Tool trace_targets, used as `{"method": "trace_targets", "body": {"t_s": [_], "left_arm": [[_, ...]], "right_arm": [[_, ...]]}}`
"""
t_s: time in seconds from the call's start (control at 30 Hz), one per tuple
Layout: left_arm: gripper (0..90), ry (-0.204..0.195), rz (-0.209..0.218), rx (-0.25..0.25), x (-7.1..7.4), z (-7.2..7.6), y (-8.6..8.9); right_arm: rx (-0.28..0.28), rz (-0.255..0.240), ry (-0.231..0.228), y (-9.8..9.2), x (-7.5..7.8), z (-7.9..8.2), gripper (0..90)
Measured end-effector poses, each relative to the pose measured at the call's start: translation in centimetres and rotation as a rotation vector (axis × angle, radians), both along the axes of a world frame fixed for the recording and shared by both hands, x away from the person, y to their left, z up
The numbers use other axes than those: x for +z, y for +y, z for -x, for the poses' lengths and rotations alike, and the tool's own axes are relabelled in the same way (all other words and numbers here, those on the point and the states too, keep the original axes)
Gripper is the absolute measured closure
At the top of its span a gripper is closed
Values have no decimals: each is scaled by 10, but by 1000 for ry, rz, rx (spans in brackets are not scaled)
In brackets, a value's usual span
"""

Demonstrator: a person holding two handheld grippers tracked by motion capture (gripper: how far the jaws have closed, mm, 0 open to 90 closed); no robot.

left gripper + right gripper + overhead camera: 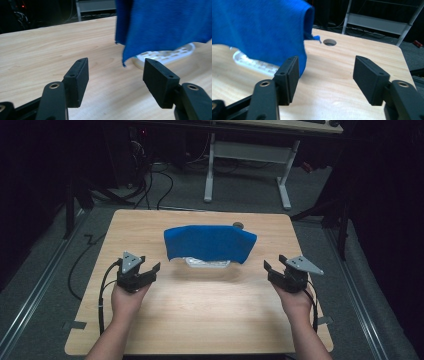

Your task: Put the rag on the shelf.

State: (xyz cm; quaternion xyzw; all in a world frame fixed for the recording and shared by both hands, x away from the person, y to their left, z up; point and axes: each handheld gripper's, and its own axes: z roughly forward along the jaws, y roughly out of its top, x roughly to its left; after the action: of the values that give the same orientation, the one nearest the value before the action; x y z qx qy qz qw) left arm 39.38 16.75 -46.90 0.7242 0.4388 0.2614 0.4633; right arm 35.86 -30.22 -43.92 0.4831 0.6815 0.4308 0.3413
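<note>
Blue cloth [210, 243], draped over a white slotted rack [207, 263], lies between and ahead of the left gripper [146, 266] and right gripper [275, 266], both spread and empty. Uneven pulls could drag the rack along (it looks light).

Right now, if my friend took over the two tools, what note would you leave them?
Left tool: open, holding nothing, near the table's left side.
Right tool: open, holding nothing, near the right side.
Blue cloth: draped over a white slotted rack at mid-table, between the tools and a bit beyond them, hanging loose at both ends.
Done: nothing gripped yet.
Left: probably bring each tool to its nearest cloth end and take hold, though that is a guess.
</note>
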Motion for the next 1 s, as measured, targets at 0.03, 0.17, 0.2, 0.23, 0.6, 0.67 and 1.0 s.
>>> {"method": "trace_targets", "body": {"t_s": [0.03, 0.17, 0.2, 0.23, 0.6, 0.67, 1.0], "left_arm": [[379, -2, 3, -15, 0, 9, -2], [373, 4, 1, -41, -2, 23, -5], [373, 6, 3, -48, -2, 26, -5], [372, 13, 7, -60, -4, 30, -7], [358, 117, -39, -192, -41, 82, -37], [360, 130, -66, -221, -43, 86, -43], [356, 137, -131, -300, -49, 85, -65]], "right_arm": [[-1, -4, -6, 1, -1, 8, 362], [7, -5, 5, 2, -5, 19, 343], [10, -5, 10, 3, -7, 24, 336], [11, -7, 14, 4, -8, 26, 335], [58, 13, 63, 31, -45, 62, 330], [82, 0, 94, 38, -60, 67, 335], [214, 90, 166, 69, -77, 64, 332]]}}
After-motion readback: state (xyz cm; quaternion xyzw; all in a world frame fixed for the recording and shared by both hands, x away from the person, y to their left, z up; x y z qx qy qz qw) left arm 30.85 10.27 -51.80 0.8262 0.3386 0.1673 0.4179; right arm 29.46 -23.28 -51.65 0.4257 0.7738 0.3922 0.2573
